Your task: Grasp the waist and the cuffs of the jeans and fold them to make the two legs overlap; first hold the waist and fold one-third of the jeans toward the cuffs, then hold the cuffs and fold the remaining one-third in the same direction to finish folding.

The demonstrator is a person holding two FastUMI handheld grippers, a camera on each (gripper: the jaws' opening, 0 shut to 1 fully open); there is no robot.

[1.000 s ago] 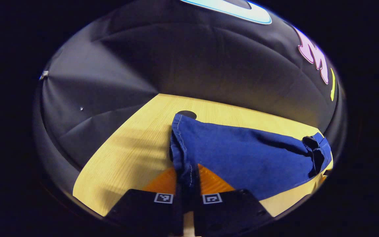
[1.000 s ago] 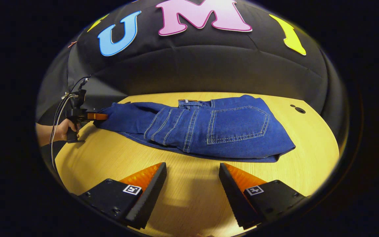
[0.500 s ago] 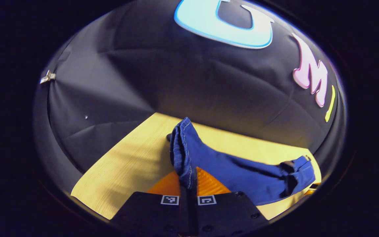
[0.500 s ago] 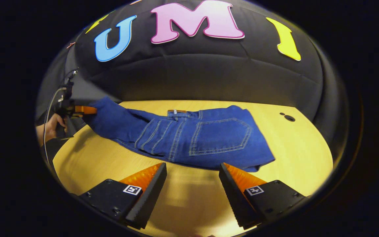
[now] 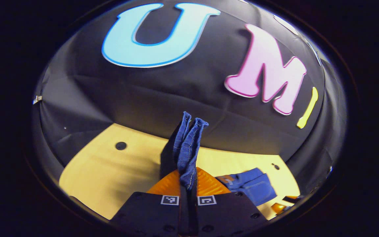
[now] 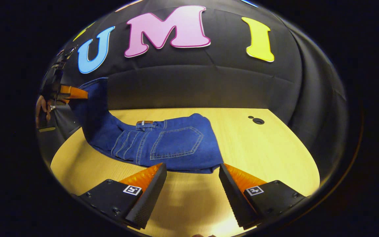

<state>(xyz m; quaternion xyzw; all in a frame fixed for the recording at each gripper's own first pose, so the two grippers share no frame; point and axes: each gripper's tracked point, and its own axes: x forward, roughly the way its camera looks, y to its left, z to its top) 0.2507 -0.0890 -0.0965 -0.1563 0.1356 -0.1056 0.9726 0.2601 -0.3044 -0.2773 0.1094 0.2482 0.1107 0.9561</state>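
Since a second ago the left gripper (image 5: 188, 184) has carried the cuffs (image 5: 187, 144) up off the worktop (image 5: 104, 171), so the denim that lay spread flat in front of it now stands in a narrow upright bundle against the booth wall. In the left gripper view its orange fingers (image 5: 209, 184) are pressed together, pinching the cuffs between them; the folded waist end of the jeans (image 5: 252, 186) lies low on the right on the worktop, and a dark round hole (image 5: 121, 145) sits far left in the wood. In the right gripper view the right gripper (image 6: 192, 171) hangs just above the worktop (image 6: 258, 151) with its fingers (image 6: 143, 176) spread wide and nothing between them, their tips just at the near edge of the jeans (image 6: 173, 141). The back pocket faces up and the belt patch shows at the far edge. From there the legs rise to the left, off the wood, to the left gripper (image 6: 77, 93), held high by a hand (image 6: 41, 107) at the far left. Another dark hole (image 6: 258, 121) lies far right on the worktop.
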